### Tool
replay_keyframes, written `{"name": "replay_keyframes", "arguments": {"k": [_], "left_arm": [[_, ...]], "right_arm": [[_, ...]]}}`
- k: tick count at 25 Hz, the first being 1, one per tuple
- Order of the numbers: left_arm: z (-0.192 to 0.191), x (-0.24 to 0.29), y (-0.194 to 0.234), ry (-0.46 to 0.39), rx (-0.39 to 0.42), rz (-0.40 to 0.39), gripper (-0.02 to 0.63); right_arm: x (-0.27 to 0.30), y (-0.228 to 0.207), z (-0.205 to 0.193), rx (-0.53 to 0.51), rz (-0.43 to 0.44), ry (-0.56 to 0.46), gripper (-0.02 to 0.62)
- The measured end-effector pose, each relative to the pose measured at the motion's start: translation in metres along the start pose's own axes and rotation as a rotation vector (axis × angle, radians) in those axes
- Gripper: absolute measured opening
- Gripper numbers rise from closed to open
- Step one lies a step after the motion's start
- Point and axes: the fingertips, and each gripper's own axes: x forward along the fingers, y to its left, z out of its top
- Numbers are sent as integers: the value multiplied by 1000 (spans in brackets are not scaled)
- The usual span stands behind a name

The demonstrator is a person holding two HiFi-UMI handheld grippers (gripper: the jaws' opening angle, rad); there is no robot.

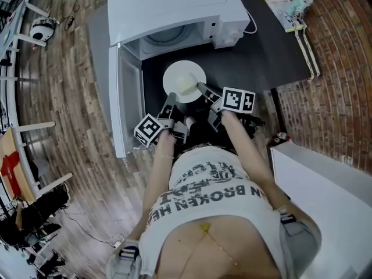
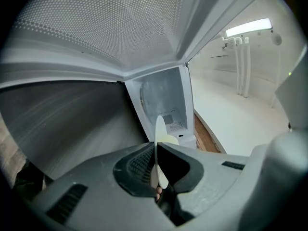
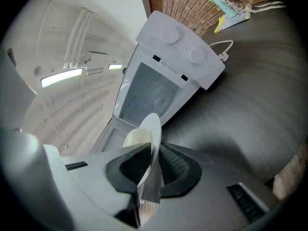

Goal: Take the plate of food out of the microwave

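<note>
A white plate (image 1: 181, 77) with a pale yellow mound of food (image 1: 187, 85) hangs over the dark counter just in front of the open white microwave (image 1: 174, 10). My left gripper (image 1: 170, 103) is shut on the plate's near-left rim, and my right gripper (image 1: 203, 90) is shut on its near-right rim. In the left gripper view the plate (image 2: 158, 148) shows edge-on between the jaws. In the right gripper view the plate (image 3: 150, 141) sits pinched between the black pads, with the food (image 3: 137, 137) on its left face. The microwave's cavity (image 3: 151, 93) stands empty.
The microwave door (image 1: 124, 95) hangs open to the left of the plate. A power cord (image 1: 251, 23) runs from the microwave's right side. A yellow packet and a small toy (image 1: 290, 7) lie at the counter's far right. The brick wall (image 1: 343, 74) borders the dark counter (image 1: 267, 45).
</note>
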Motion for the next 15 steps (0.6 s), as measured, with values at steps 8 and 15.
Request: {"name": "replay_keyframes", "arguments": {"k": [8, 15], "left_arm": [[-8, 10, -9, -28, -3, -17, 18], [-32, 14, -15, -86, -12, 13, 18]], "right_arm": [[-6, -6, 11, 6, 23, 8, 51], [-25, -13, 23, -9, 41, 54, 48]]}}
